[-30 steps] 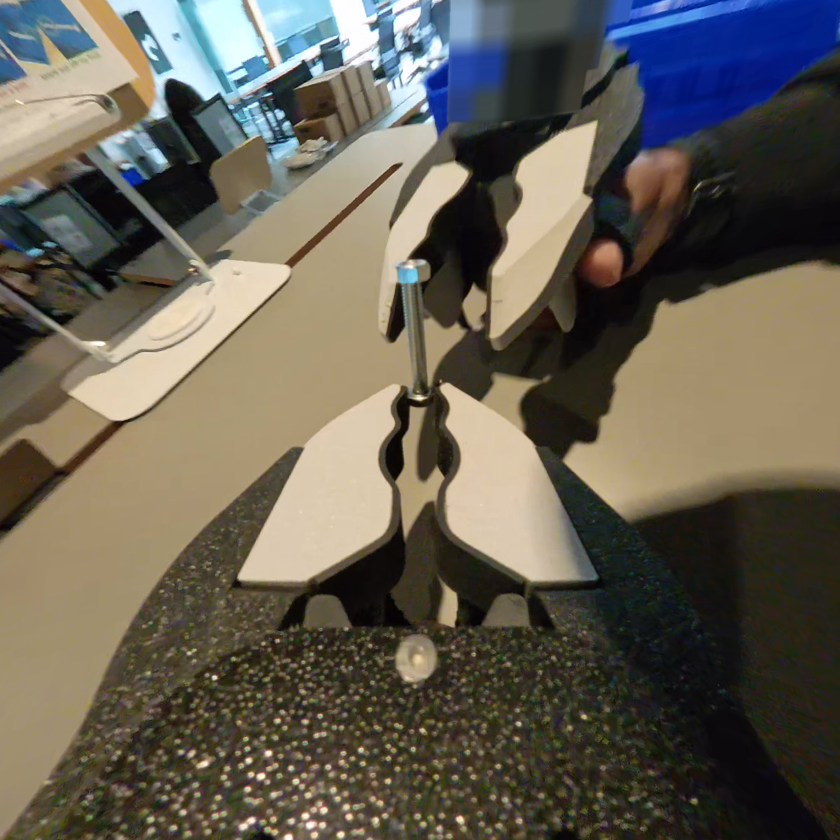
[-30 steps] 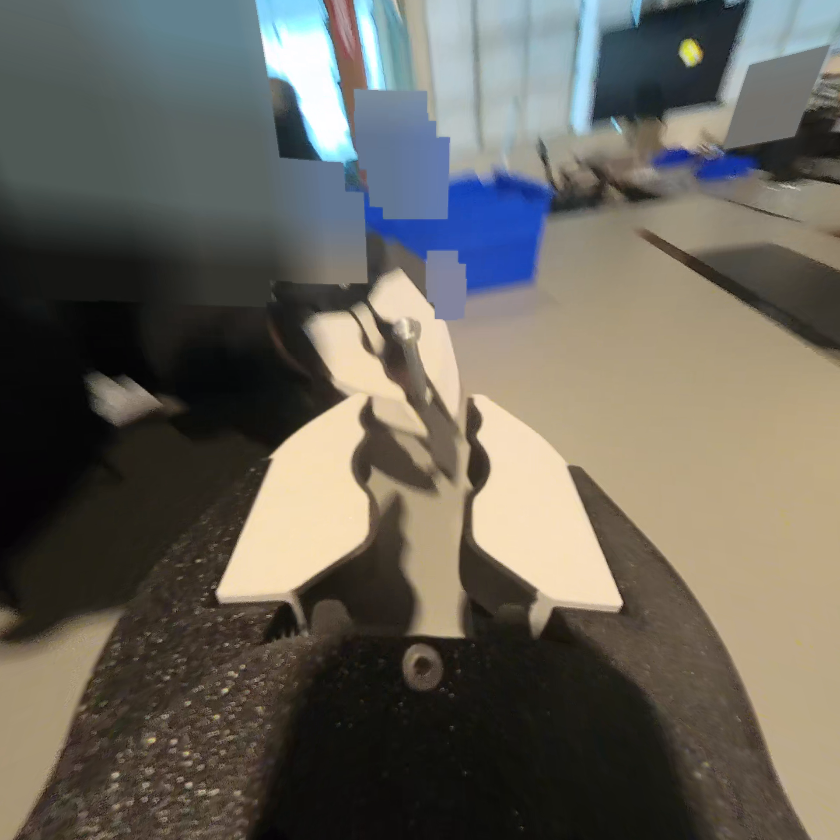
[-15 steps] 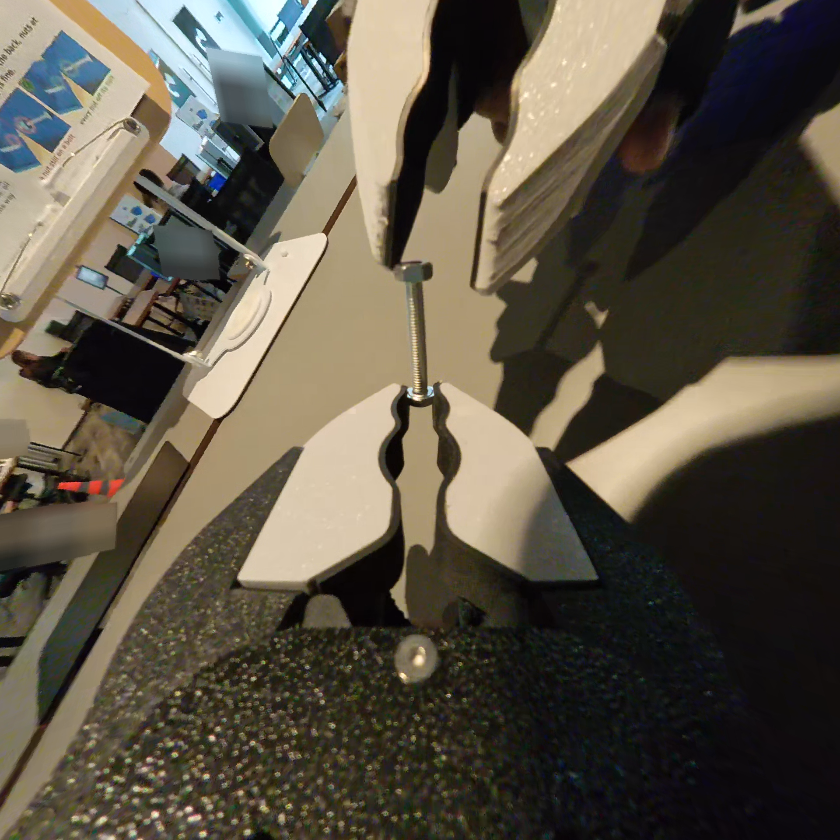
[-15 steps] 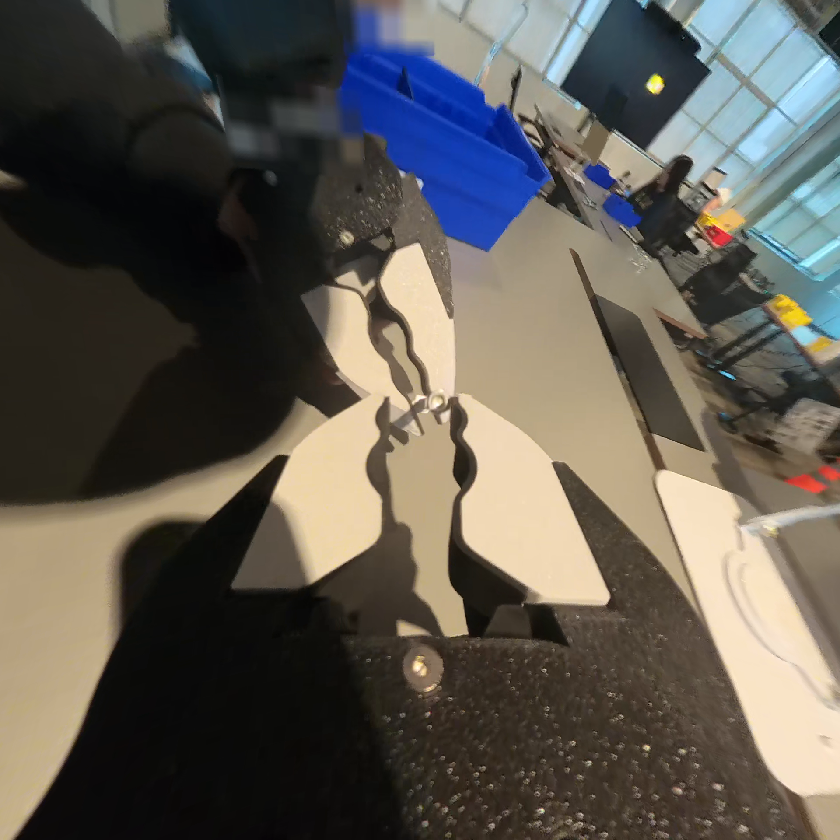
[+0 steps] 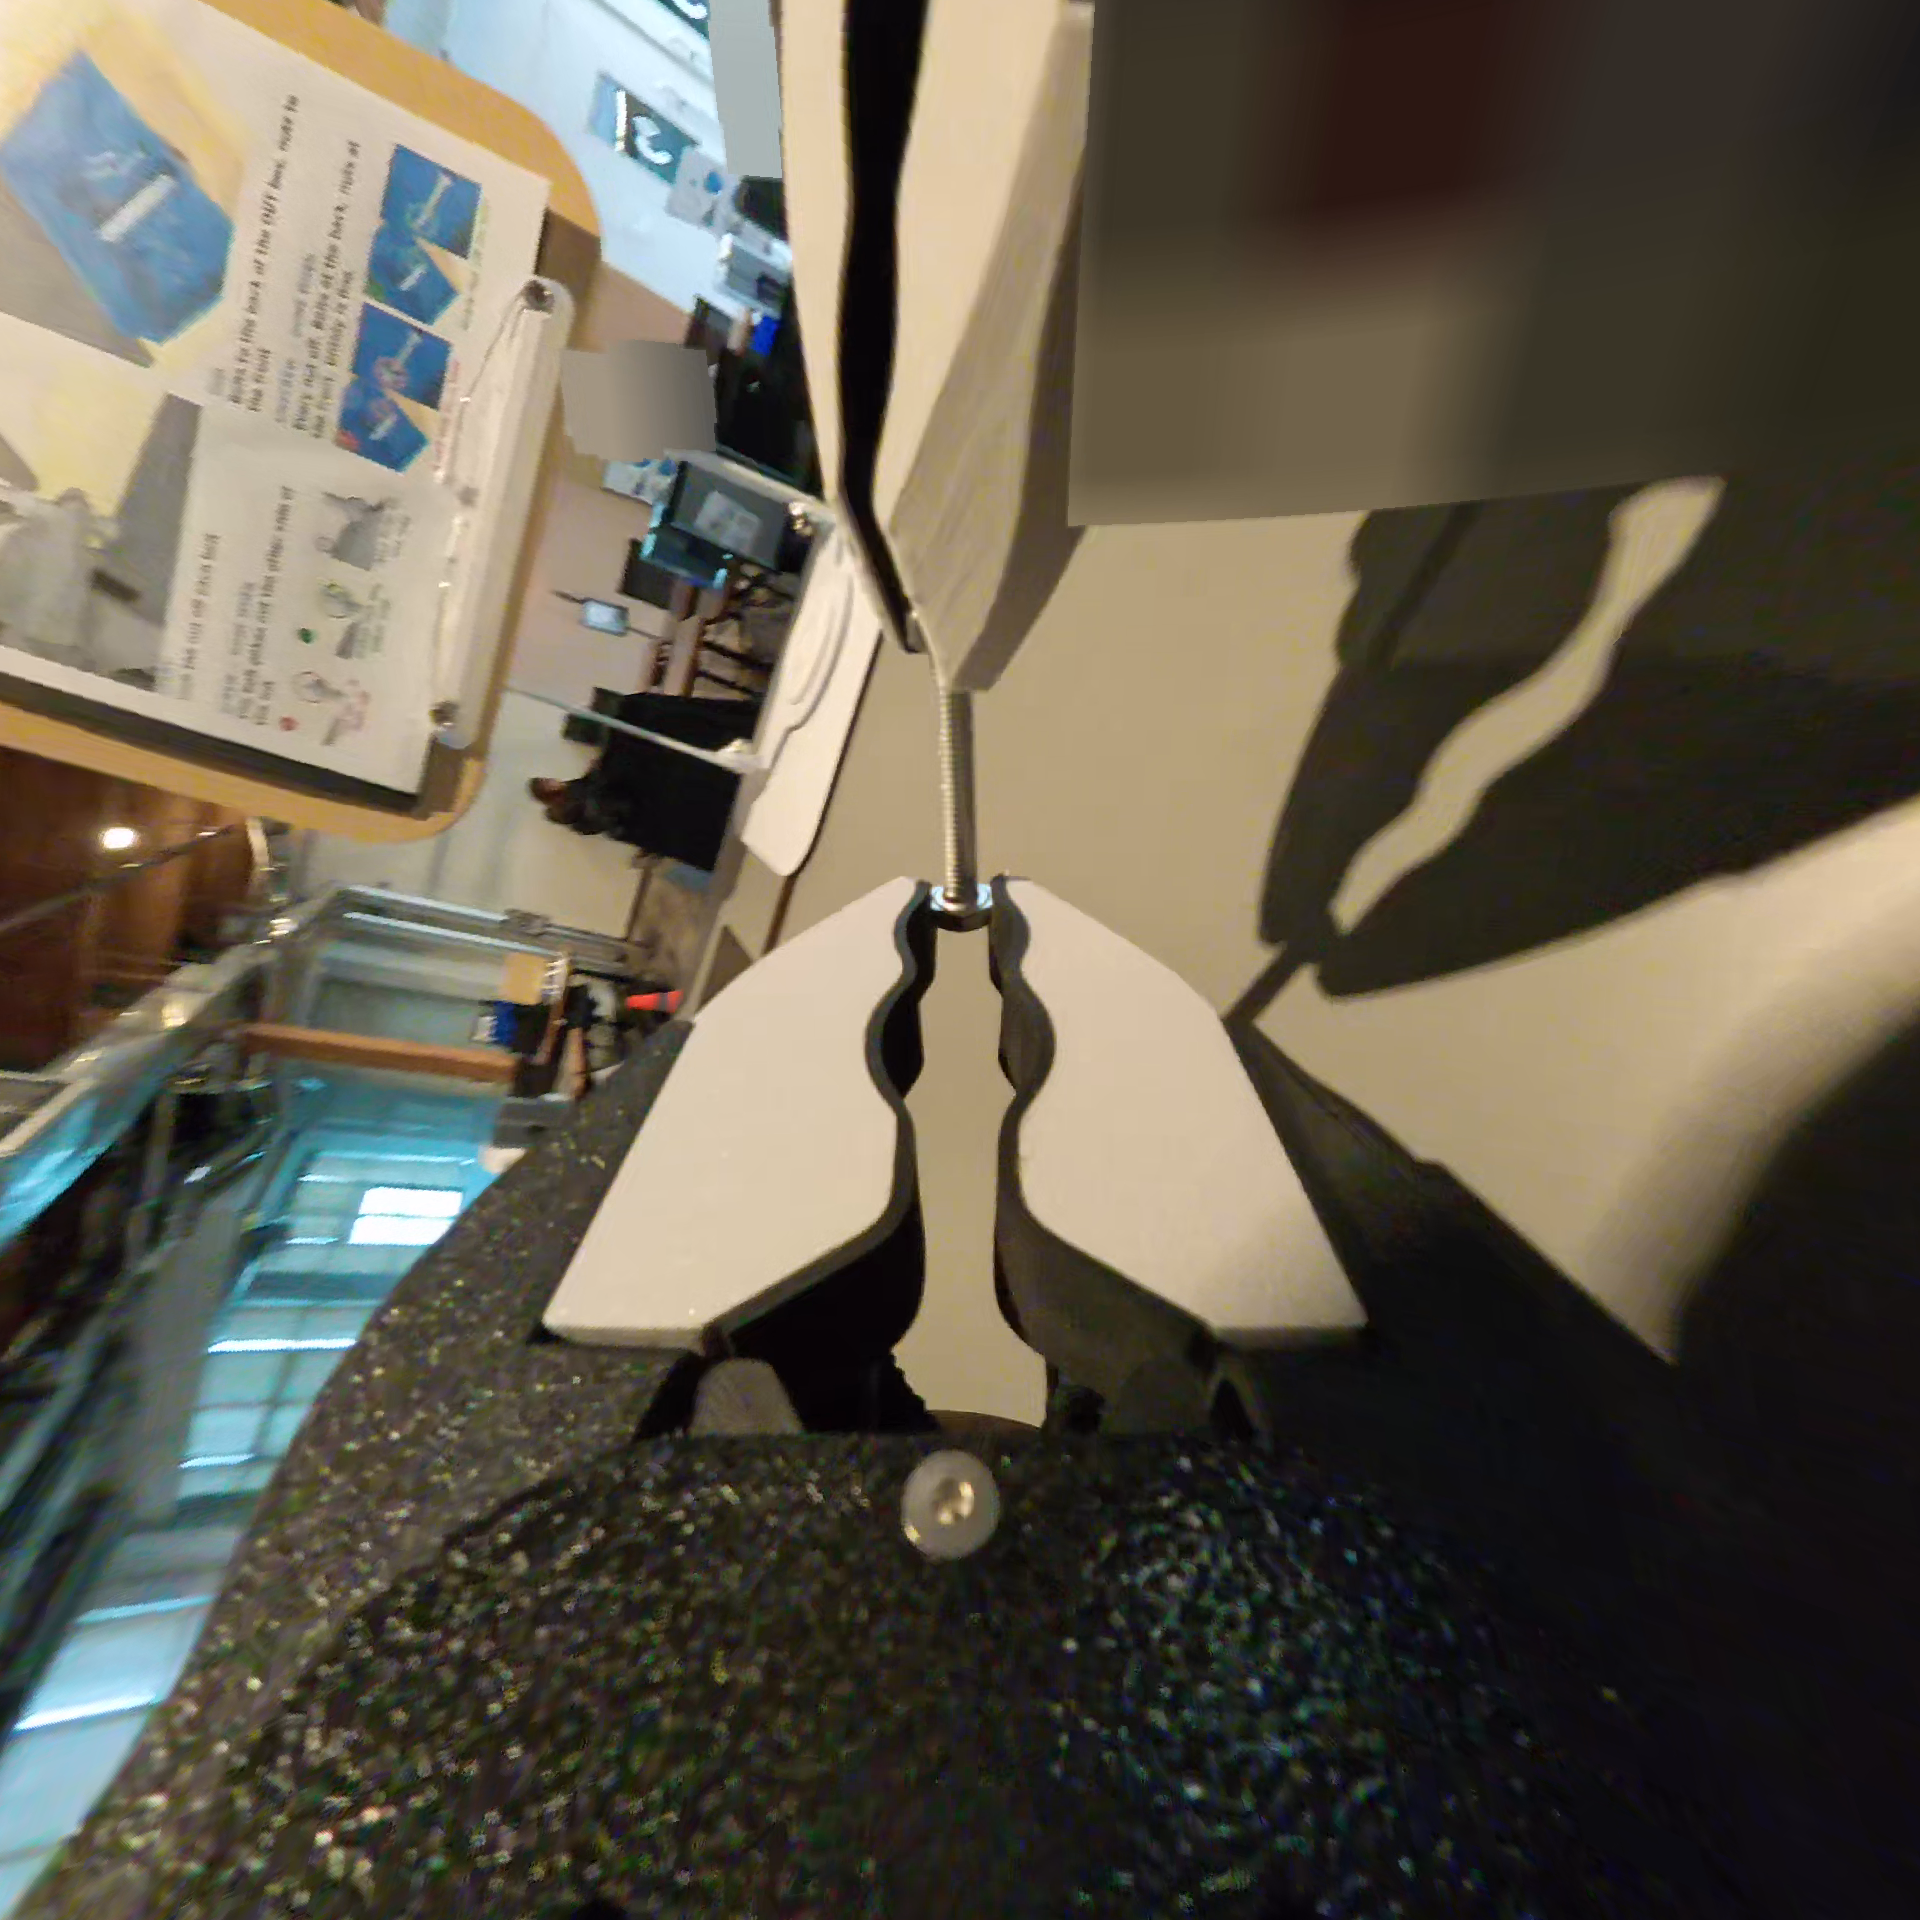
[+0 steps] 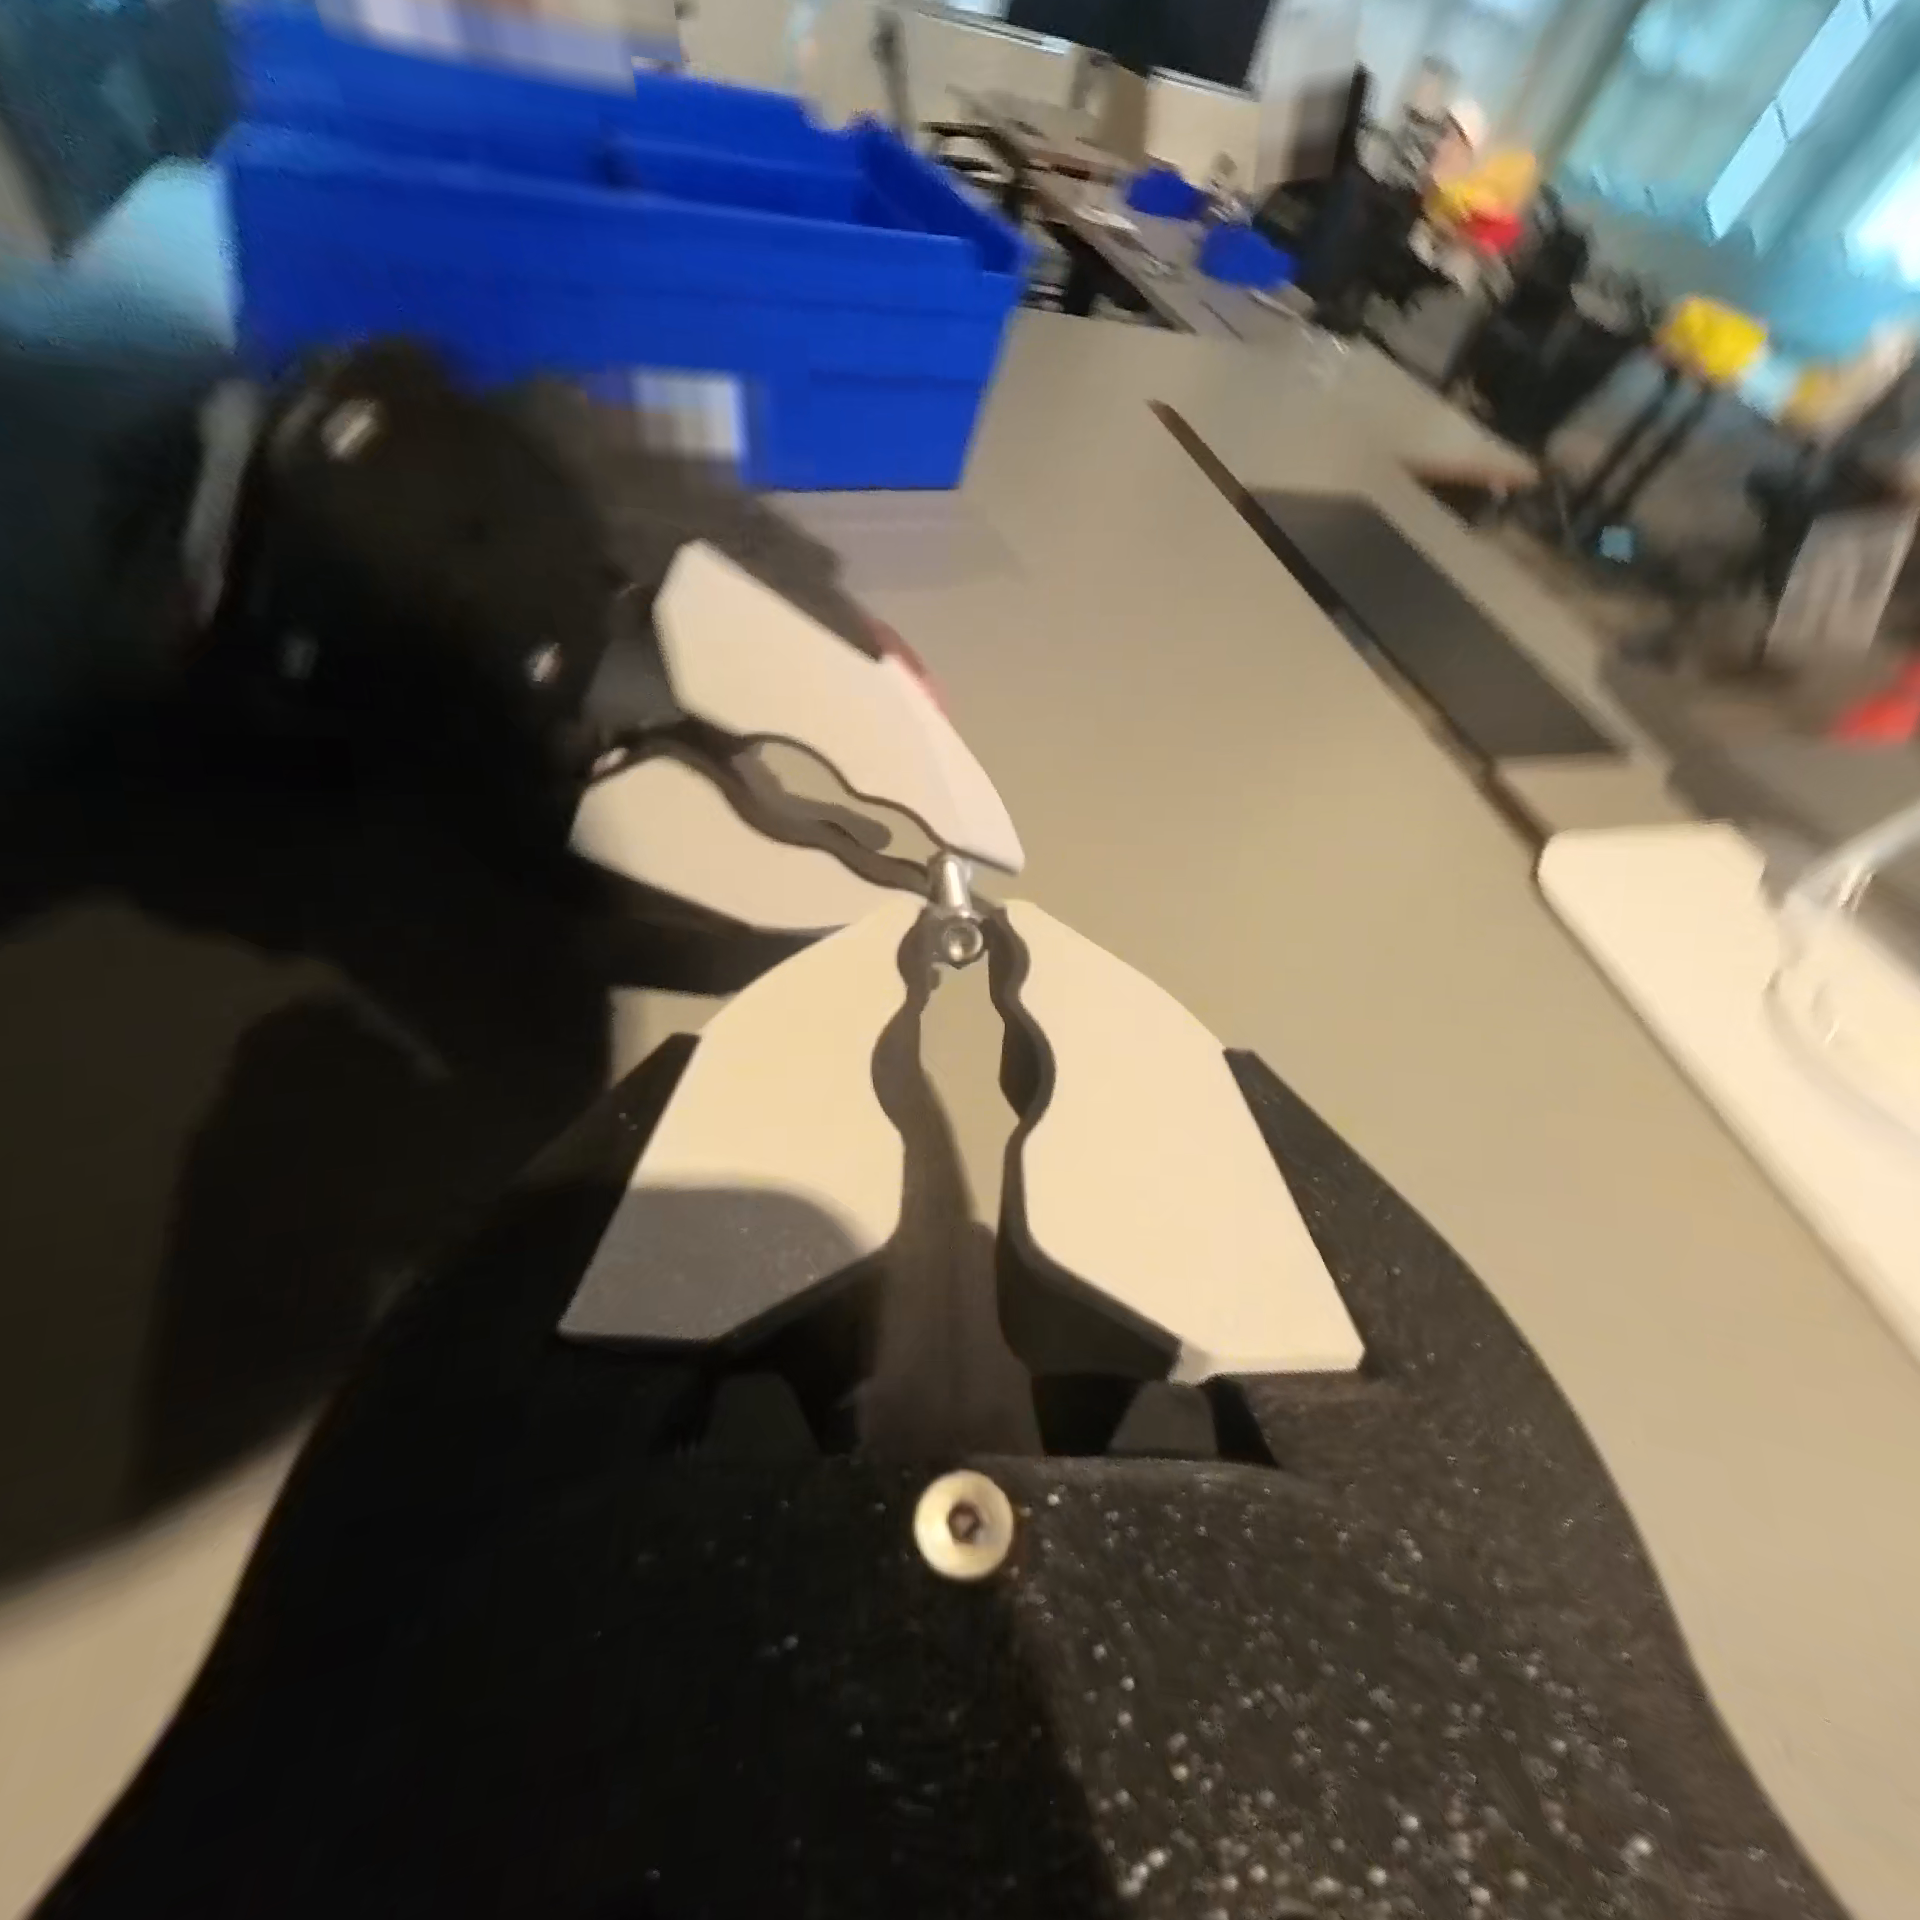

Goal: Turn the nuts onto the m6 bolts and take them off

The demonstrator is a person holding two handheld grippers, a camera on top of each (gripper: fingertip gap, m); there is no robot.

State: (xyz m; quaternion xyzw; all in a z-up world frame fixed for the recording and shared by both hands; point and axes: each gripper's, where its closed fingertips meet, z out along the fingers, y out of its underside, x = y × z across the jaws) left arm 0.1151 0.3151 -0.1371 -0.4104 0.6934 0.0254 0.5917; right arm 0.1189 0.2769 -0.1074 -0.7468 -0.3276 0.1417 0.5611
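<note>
We pinch the nut [image 5: 960, 906] in our left gripper [image 5: 958, 902] and the bolt [image 5: 956, 790] head in our right gripper [image 6: 956, 928], above the grey table [image 6: 1195, 665]

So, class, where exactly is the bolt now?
In the left wrist view the bolt stands centre frame, its nut pinched by the left gripper, its head inside the right gripper.

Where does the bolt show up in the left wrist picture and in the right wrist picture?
Left wrist view: the bolt stands just above centre, threaded shaft running up from the left gripper into the right gripper's tips.
Right wrist view: the bolt is near centre, seen almost end-on, bridging the two grippers' tips.
Shared landmark: the white plate on the grey table.
</note>
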